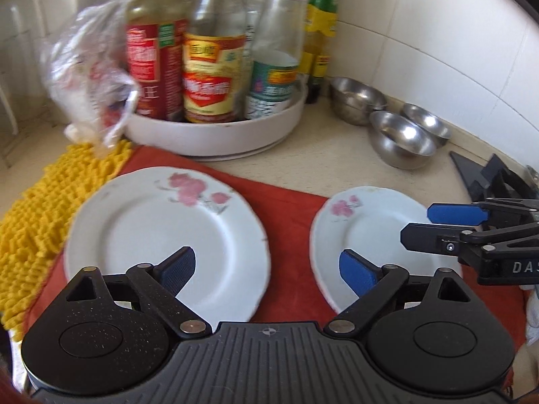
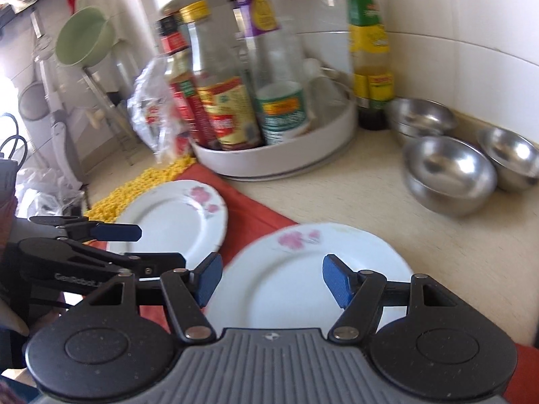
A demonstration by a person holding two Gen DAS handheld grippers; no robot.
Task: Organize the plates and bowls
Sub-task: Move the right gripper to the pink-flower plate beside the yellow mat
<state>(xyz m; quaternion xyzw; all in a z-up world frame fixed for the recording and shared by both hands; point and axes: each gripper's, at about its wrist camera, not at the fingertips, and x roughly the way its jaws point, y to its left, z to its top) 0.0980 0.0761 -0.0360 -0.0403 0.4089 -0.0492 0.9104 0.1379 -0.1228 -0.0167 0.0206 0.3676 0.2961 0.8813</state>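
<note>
Two white plates with pink flowers lie on a red cloth (image 1: 289, 202). In the left wrist view the left plate (image 1: 161, 235) is under my left gripper (image 1: 267, 262), which is open and empty, its fingers spread over the gap between both plates. The right plate (image 1: 370, 232) has my right gripper (image 1: 419, 224) over its right side, turned on its side. In the right wrist view my right gripper (image 2: 272, 269) is open above the right plate (image 2: 303, 279), holding nothing. The left plate (image 2: 171, 222) and left gripper (image 2: 160, 245) are to its left. Three steel bowls (image 2: 448, 171) stand at the back right.
A white round tray (image 1: 215, 134) of sauce bottles stands behind the plates, a crumpled plastic bag (image 1: 87, 77) beside it. A yellow shaggy mat (image 1: 40, 222) lies left of the cloth. A black stove corner (image 1: 485, 178) is at the right. Tiled walls close the corner.
</note>
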